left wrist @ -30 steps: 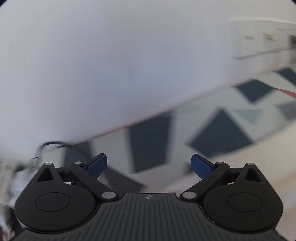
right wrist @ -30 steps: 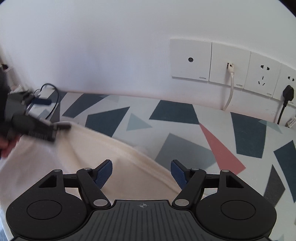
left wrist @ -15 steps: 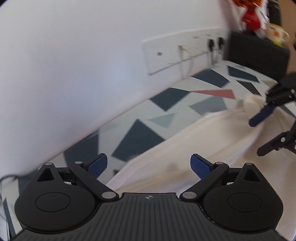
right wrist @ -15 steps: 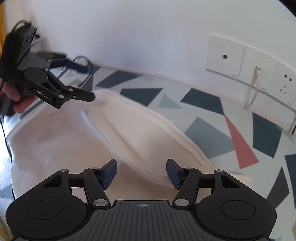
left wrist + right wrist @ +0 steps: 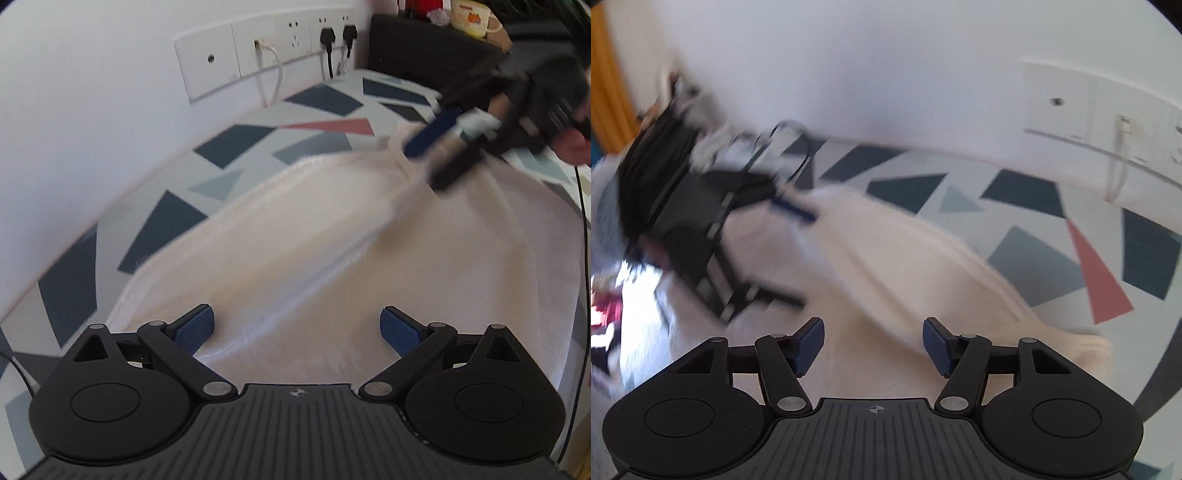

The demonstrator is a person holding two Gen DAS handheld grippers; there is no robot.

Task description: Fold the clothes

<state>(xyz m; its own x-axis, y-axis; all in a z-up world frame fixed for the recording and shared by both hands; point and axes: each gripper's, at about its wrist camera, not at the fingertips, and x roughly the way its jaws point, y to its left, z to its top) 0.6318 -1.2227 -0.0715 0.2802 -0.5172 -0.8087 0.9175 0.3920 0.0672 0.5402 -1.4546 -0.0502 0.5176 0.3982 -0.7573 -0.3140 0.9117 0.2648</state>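
Note:
A cream-white fuzzy garment (image 5: 332, 251) lies spread on a table covered by a cloth with dark blue, grey and red shapes (image 5: 236, 144). My left gripper (image 5: 297, 328) is open and empty just above the garment's near left part. My right gripper (image 5: 873, 345) is open and empty above the garment (image 5: 886, 295). In the left wrist view the right gripper (image 5: 436, 155) shows blurred over the garment's far right corner. In the right wrist view the left gripper (image 5: 798, 254) shows blurred at the left, open over the garment.
A white wall with a row of sockets (image 5: 266, 51) and plugged cables (image 5: 334, 40) runs behind the table. A black box (image 5: 424, 48) with a cup (image 5: 472, 18) stands at the far right. A thin black cable (image 5: 581, 221) hangs along the right side.
Both grippers have swung inward over the garment. The left view turned from the wall to the garment. The right gripper moved left toward the left one; both stay open.

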